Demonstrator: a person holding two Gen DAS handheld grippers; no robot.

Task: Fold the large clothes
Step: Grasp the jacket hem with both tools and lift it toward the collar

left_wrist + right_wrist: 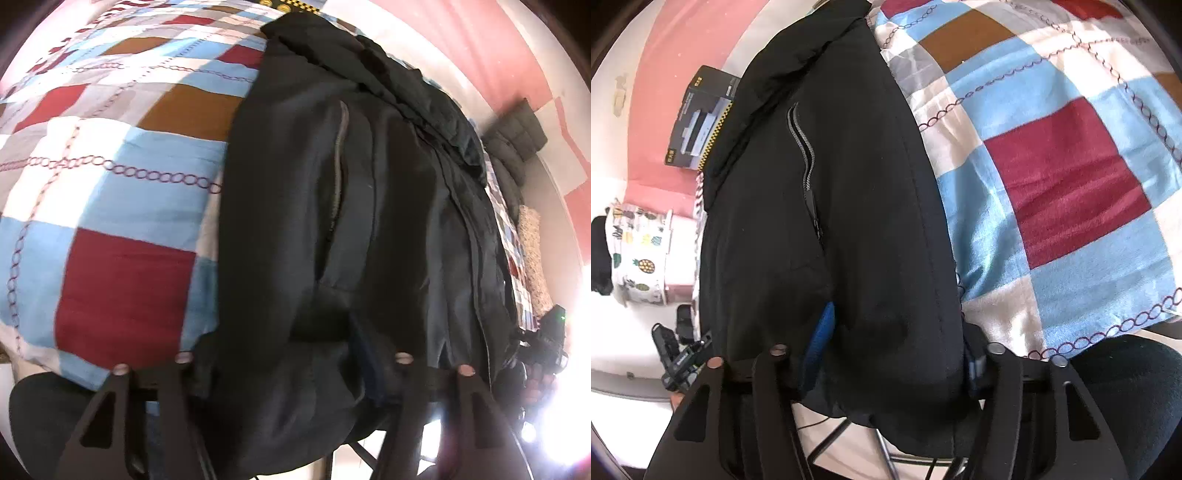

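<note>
so the black jacket (332, 221) is laid lengthwise on the checked quilt (110, 184) of the bed, hem hanging off the near edge, probably so both claws can pinch it for a fold. Left gripper (291, 363) and right gripper (886, 354) each sit half open with hem fabric bunched between the jaws; can't tell if they're actually squeezing it yet
</note>
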